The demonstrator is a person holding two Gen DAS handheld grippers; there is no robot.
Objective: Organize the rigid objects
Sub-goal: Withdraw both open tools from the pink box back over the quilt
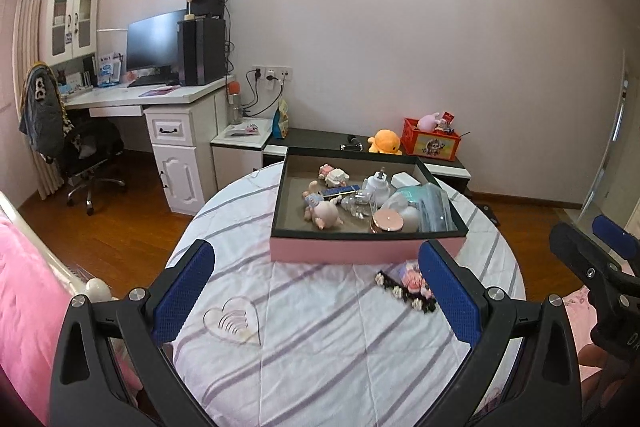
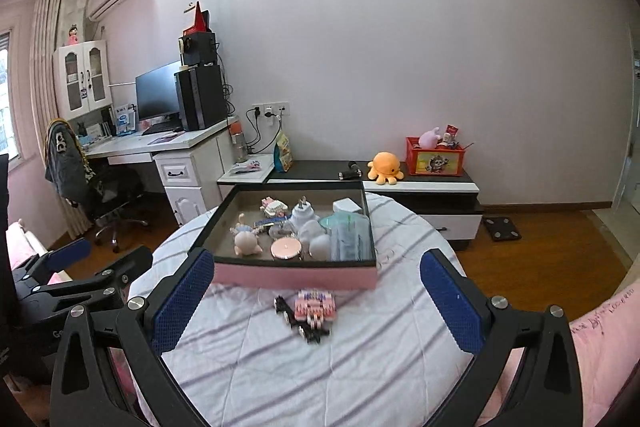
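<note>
A pink box with a dark rim (image 1: 362,250) (image 2: 296,275) stands on the round striped table (image 1: 320,347) (image 2: 320,367). It holds a pig doll (image 1: 326,213) (image 2: 247,242), a white plug (image 1: 378,183), a pink-lidded jar (image 1: 387,221) (image 2: 286,249), a clear case and other small items. A pink and black brick-built toy (image 1: 408,285) (image 2: 312,309) lies on the cloth in front of the box. A clear heart-shaped piece (image 1: 234,319) lies at the left. My left gripper (image 1: 316,299) is open and empty above the cloth. My right gripper (image 2: 316,307) is open and empty, with the brick toy between its fingers' line.
A desk with monitor and office chair (image 1: 88,147) stands at the far left. A low cabinet (image 2: 420,187) behind the table carries an orange plush (image 2: 384,167) and a red crate (image 2: 434,155). Pink bedding (image 1: 24,299) lies at the left.
</note>
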